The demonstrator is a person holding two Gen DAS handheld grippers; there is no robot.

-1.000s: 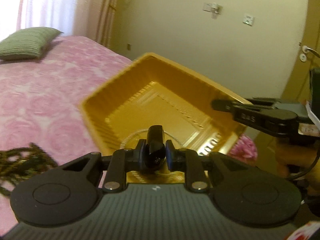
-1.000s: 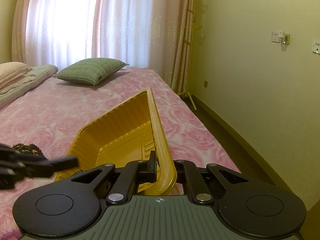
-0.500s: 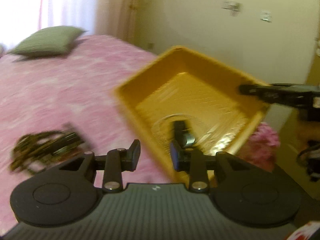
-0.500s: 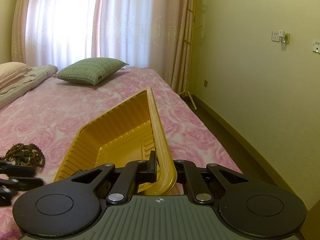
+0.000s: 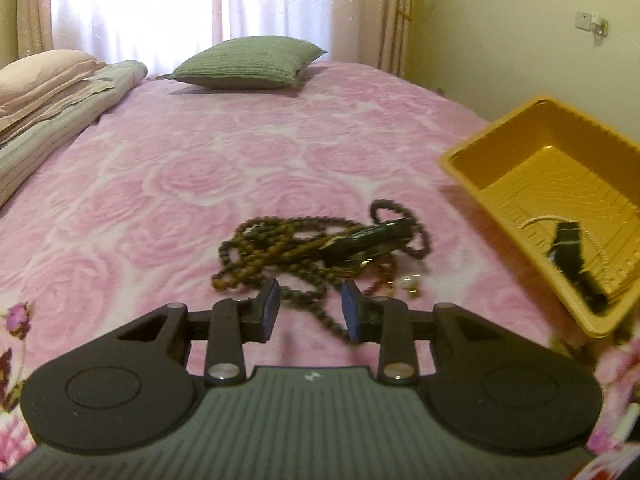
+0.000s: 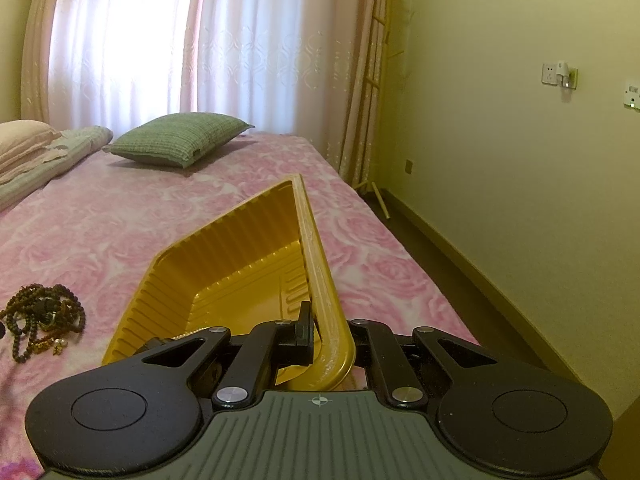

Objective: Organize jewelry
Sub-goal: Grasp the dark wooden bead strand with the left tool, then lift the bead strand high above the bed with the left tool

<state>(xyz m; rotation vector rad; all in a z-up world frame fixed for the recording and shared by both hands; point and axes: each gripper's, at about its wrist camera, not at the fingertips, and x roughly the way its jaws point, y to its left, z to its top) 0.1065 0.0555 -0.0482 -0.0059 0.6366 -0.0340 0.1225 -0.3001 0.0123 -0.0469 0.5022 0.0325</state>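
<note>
A yellow plastic tray sits at the bed's right edge; a black piece and a thin chain lie inside it. My right gripper is shut on the tray's near rim. A tangle of brown bead necklaces with a dark bangle-like piece lies on the pink bedspread, also in the right wrist view. My left gripper is open and empty, just in front of the beads.
A green pillow and folded bedding lie at the head of the bed. A wall runs along the bed's right side, with the floor gap beside it.
My left gripper let the black piece go into the tray, opened, and swung left to the bead pile. The right gripper and tray have not moved.
</note>
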